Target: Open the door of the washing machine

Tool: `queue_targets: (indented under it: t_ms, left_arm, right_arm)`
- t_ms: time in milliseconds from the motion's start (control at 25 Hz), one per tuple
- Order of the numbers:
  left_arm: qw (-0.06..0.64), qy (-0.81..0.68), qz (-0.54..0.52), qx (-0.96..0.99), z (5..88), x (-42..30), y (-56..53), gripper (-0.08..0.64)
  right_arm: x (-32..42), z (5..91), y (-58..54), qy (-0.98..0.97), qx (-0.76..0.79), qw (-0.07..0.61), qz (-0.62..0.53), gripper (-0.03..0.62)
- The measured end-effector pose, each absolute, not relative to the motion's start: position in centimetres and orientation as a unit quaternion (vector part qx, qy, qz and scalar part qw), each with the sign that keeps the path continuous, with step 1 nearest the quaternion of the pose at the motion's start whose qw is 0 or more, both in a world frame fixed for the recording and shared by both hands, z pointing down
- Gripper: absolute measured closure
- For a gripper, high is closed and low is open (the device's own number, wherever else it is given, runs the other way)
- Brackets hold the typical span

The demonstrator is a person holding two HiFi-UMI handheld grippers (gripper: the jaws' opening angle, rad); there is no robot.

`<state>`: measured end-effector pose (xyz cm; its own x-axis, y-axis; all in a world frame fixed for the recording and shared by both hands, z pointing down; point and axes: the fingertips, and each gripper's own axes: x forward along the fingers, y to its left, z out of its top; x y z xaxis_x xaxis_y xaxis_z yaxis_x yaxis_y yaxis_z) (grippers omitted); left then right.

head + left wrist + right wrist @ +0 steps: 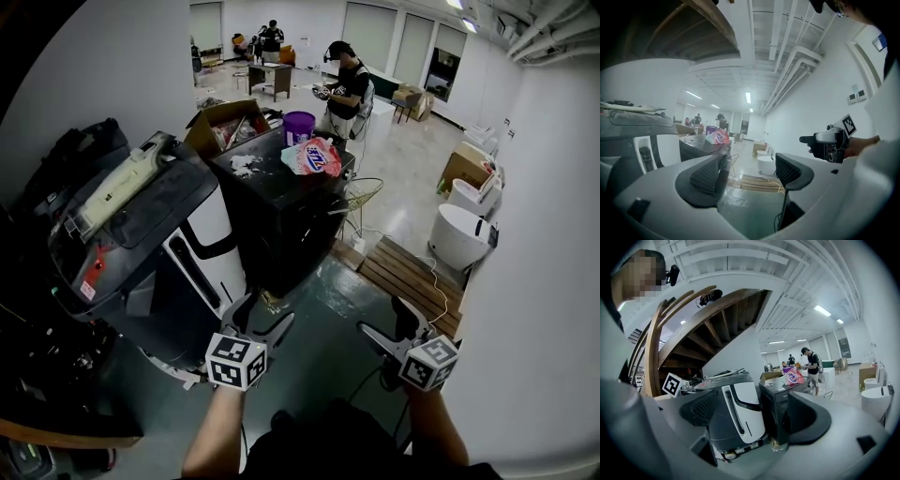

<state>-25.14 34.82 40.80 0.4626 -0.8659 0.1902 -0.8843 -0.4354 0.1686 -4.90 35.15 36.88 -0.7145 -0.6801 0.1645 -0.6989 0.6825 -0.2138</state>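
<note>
On floor ahead, against the left wall, stands the black boxy washing machine (281, 225). Its front faces the open floor; door seam can't be made out, no gap showing. On top, at its right edge, lies a pink/white bag (314, 157); a purple bucket (298, 125) stands at the back edge. A grey/white appliance (159, 234) w/ dark lid sits just beside the machine's left side, nearer the camera. A cardboard box (225, 127) is behind that.

Left gripper (262, 317) is low over the floor, in front of the grey/white appliance, well short of the washer. Its jaws are wide apart w/ nothing between the pads (707, 176), only floor and a wooden pallet (757, 182) seen beyond.

Right gripper (386, 319) is level w/ it, over the floor's right part near the pallet (412, 281). Its jaws are also spread wide and empty. The grey/white appliance (736, 413) and the washer (780, 401) show through the gap, apart from both pads.

White tubs (459, 234) stand by the right wall. A person (345, 89) stands at the room's far end.
</note>
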Motion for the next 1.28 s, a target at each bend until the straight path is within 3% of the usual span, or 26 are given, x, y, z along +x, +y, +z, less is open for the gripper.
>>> queue_targets:
  t_ms: [560,1280]
  left_arm:
    - [0.143,-0.534,0.055,0.832,41.5,-23.6,27.1,0.175]
    - [0.144,-0.471,0.089,0.866,41.5,-3.3,4.9,0.176]
  right_arm:
    - [-4.2,37.5,25.5,-0.930,0.339,0.003,0.143,0.132]
    - [14.9,39.1,6.5,-0.906,0.377,-0.033,0.187,0.135]
